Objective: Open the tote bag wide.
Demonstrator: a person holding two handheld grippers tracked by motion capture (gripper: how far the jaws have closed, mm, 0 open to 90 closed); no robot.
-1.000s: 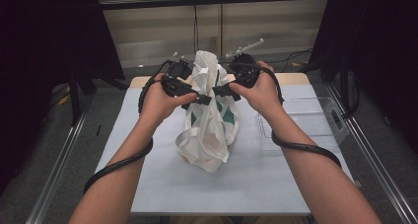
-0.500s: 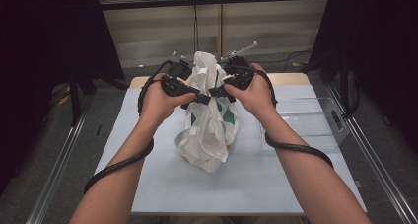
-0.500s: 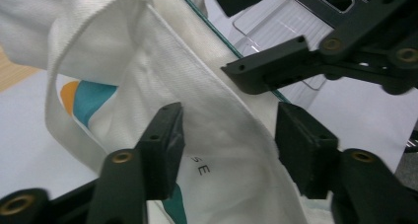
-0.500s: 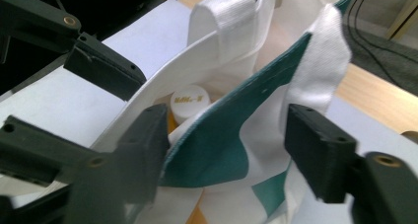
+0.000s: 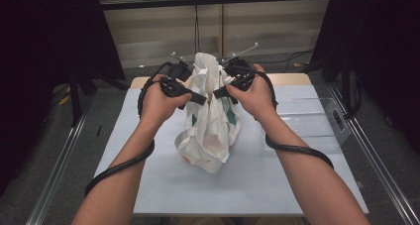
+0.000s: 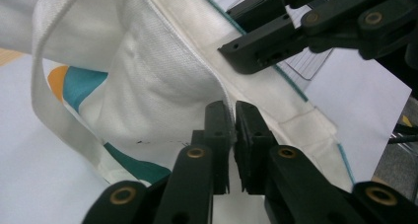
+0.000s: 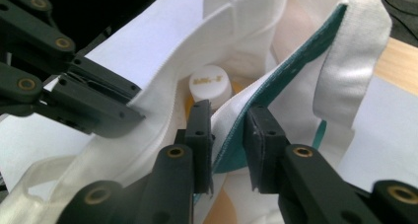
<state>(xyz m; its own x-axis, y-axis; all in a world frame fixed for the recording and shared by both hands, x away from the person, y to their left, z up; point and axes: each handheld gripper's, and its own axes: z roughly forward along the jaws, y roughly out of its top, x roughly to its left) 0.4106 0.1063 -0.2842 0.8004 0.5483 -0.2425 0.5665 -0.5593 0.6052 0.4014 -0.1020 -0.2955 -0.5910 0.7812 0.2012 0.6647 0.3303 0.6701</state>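
My left gripper [image 6: 231, 110] is clamped on the near rim of the tote bag [image 5: 210, 131], my right gripper [image 7: 227, 115] on its teal-edged rim. Inside the bag sits a white cap [image 7: 210, 86]. The bag stands mid-table [image 5: 148, 185].

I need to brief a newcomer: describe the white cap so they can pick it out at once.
Start at the white tote bag standing mid-table, its mouth held by the left gripper and right gripper. Look down into the opening: the white cap sits there, round, hard and faintly lettered, unlike the soft cloth around it.
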